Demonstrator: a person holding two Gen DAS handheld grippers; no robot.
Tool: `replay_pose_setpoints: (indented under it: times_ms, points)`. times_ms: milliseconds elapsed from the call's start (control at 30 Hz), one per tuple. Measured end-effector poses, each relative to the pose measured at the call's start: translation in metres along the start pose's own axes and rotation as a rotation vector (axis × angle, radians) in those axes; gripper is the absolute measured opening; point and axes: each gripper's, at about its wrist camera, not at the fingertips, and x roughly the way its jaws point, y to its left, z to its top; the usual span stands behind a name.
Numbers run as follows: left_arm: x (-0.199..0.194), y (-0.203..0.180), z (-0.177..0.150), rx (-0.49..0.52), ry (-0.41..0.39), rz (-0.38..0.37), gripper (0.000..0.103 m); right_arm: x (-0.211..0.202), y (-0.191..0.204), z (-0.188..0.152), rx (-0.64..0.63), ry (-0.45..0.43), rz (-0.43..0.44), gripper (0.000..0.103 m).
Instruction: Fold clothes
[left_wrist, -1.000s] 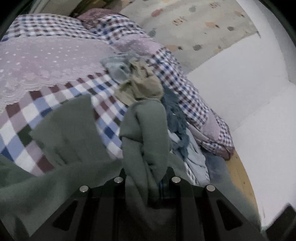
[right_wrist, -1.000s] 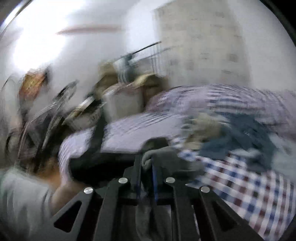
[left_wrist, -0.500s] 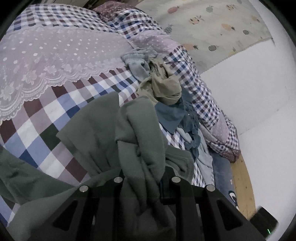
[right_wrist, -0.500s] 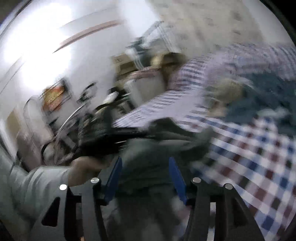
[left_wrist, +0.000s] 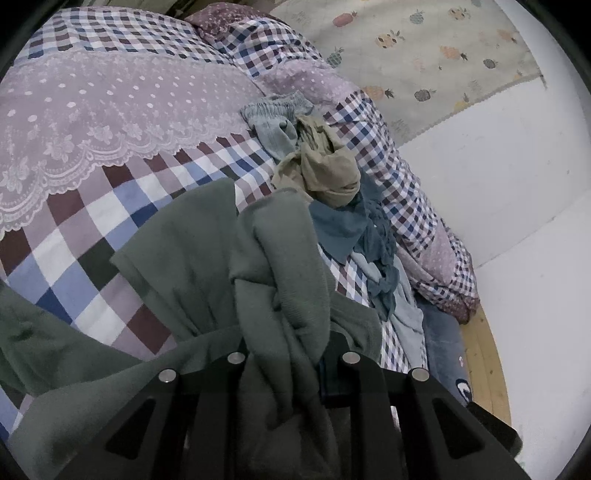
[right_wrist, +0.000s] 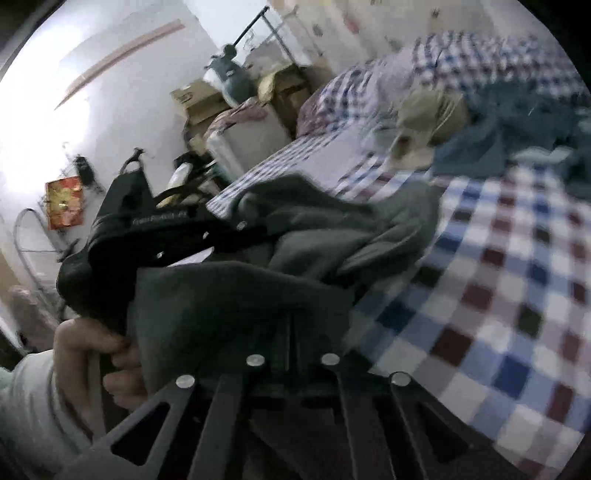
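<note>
Checked bedspread (left_wrist: 92, 236) under green garment (left_wrist: 280, 266), white wall (left_wrist: 517, 184) beside

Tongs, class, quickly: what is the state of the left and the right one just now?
Left tongs: shut on the green garment.
Right tongs: draped by the same green garment; open or shut cannot be told.

matt green knit garment (left_wrist: 280, 266) on checked cotton quilt (left_wrist: 92, 229) with lace.
</note>
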Motion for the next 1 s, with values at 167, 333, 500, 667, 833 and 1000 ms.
replay_pose_setpoints:
  times_ms: [167, 333, 500, 667, 833, 1000]
  points:
    - [-0.005, 0.002, 0.003, -0.011, -0.027, 0.0, 0.018, -0.04, -0.007, 0.014, 0.011, -0.133, -0.04, 0.0]
    - [-0.003, 0.001, 0.001, -0.004, -0.033, 0.014, 0.018, -0.053, -0.029, 0.026, 0.11, -0.148, 0.018, 0.006]
    - [-0.002, -0.001, 0.0, 0.008, -0.035, 0.024, 0.018, -0.015, -0.038, 0.008, 0.163, -0.018, 0.07, 0.065]
    - [-0.001, 0.0, -0.001, 0.005, -0.03, 0.024, 0.018, 0.016, -0.026, 0.0, 0.12, 0.064, 0.047, 0.07]
    - [-0.001, 0.001, -0.001, 0.009, -0.022, 0.026, 0.018, 0.019, -0.015, -0.003, 0.064, 0.04, 0.044, 0.006]
    - [-0.003, 0.005, 0.002, -0.008, -0.026, 0.024, 0.018, 0.005, -0.004, -0.001, 0.013, -0.01, -0.026, 0.003]
